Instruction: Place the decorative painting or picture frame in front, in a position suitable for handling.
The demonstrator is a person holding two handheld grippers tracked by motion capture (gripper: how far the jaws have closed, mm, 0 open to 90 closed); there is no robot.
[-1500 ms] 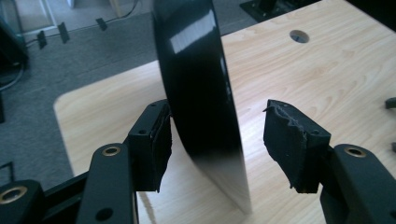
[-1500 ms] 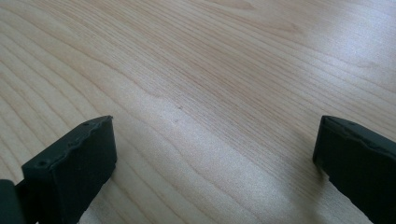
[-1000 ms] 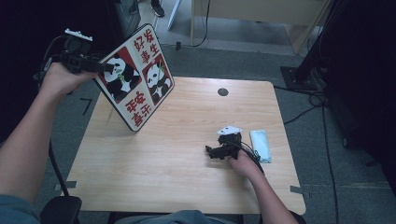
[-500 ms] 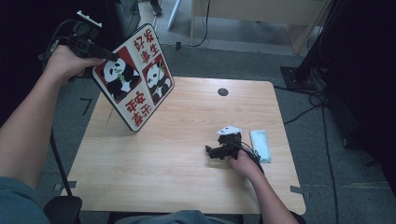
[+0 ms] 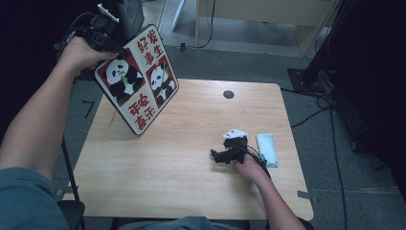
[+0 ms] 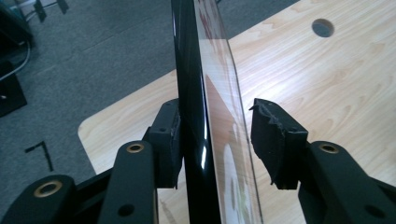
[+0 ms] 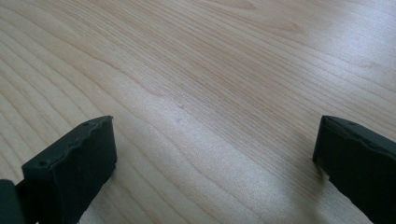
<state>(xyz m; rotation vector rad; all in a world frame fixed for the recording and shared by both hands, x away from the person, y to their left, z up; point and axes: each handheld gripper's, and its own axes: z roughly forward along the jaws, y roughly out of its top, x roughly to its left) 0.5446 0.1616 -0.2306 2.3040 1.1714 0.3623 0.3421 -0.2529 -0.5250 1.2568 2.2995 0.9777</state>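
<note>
A board printed with two pandas and red characters stands tilted on the wooden table, its lower corner on the tabletop. My left gripper reaches its upper left edge. In the left gripper view the board runs edge-on between the jaws of the left gripper, which have just been closing. One pad touches the black back, while the other stands off the glossy front. My right gripper rests low over the table right of centre. Its jaws are wide open over bare wood.
A pale blue-white packet lies to the right of the right hand. A round cable hole sits near the table's far edge. Grey carpet, cables and dark stands surround the table.
My left hand and gripper have shifted right and a little up along the board's upper edge. The board keeps about the same place. The right hand has stayed still.
</note>
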